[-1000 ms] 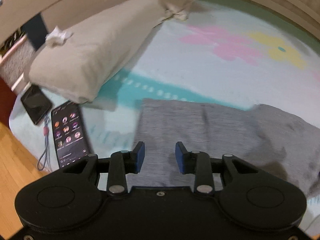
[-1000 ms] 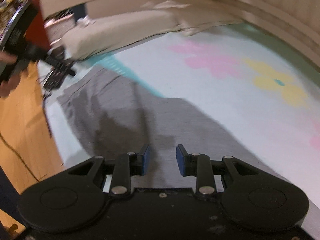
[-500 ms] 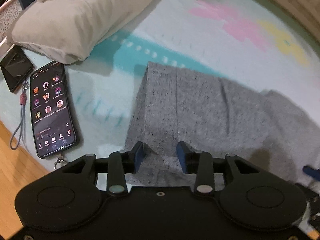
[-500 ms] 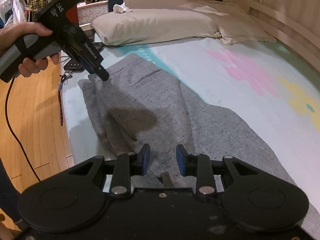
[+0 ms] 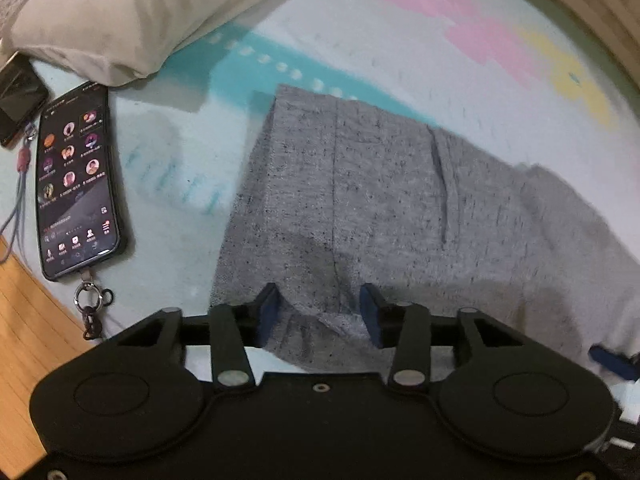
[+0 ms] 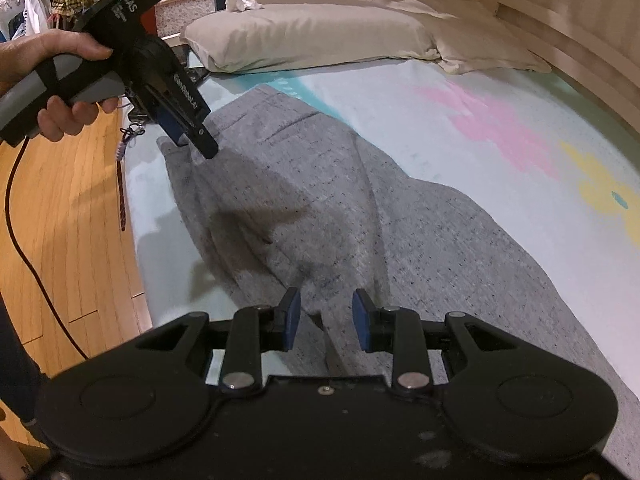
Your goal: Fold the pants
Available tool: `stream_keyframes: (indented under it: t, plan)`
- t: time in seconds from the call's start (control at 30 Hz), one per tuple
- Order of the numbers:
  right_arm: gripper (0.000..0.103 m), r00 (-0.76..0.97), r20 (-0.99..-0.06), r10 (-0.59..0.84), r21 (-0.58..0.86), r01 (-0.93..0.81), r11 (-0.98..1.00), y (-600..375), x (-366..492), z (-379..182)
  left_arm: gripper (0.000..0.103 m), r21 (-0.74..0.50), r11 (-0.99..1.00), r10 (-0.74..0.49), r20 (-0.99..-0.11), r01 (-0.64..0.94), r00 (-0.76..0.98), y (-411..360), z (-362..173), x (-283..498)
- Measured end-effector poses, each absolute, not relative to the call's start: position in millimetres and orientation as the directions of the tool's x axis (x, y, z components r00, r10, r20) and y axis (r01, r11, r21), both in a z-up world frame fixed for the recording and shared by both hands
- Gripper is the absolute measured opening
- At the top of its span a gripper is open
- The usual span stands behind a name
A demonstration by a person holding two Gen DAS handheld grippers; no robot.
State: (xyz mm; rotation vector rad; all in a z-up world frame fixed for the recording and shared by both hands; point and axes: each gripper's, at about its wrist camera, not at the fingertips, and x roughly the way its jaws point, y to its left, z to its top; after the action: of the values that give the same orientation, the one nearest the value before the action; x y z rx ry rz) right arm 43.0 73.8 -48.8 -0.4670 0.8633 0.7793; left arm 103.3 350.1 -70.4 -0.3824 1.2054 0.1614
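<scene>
Grey heathered pants (image 5: 392, 200) lie on a pale bedsheet with a flower print, waist end toward the pillows; they also show in the right wrist view (image 6: 320, 208). My left gripper (image 5: 320, 312) is open, with the near corner of the waistband between its blue pads. In the right wrist view the left gripper (image 6: 192, 136) touches that corner of the cloth. My right gripper (image 6: 323, 320) is open, low over the near edge of the pants further along the leg, with a fold of cloth between its pads.
A lit phone (image 5: 76, 184) with a strap and a second dark phone (image 5: 18, 96) lie on the bed left of the pants. Beige pillows (image 6: 312, 36) lie at the head. The wooden floor (image 6: 68, 216) runs along the bed's near edge. A wooden wall (image 6: 580, 12) bounds the far side.
Both grippers have come down and closer to the near edge of the pants. The waistband corner now lies between the left pads, and a fold lies between the right pads.
</scene>
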Motion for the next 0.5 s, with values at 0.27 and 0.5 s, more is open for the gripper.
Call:
stream_keyframes:
  t: [0.27, 0.5]
  plan:
    - [0.031, 0.455, -0.805, 0.381, -0.146, -0.774, 0.616, 76, 35, -53, 0.016, -0.335, 0.853, -0.111, -0.866, -0.401, 0.488, 358, -40, 88]
    - [0.032, 0.475, -0.815, 0.332, -0.270, -0.818, 0.508, 87, 17, -76, 0.016, -0.370, 0.819, -0.100, -0.845, -0.439, 0.526, 372, -24, 78]
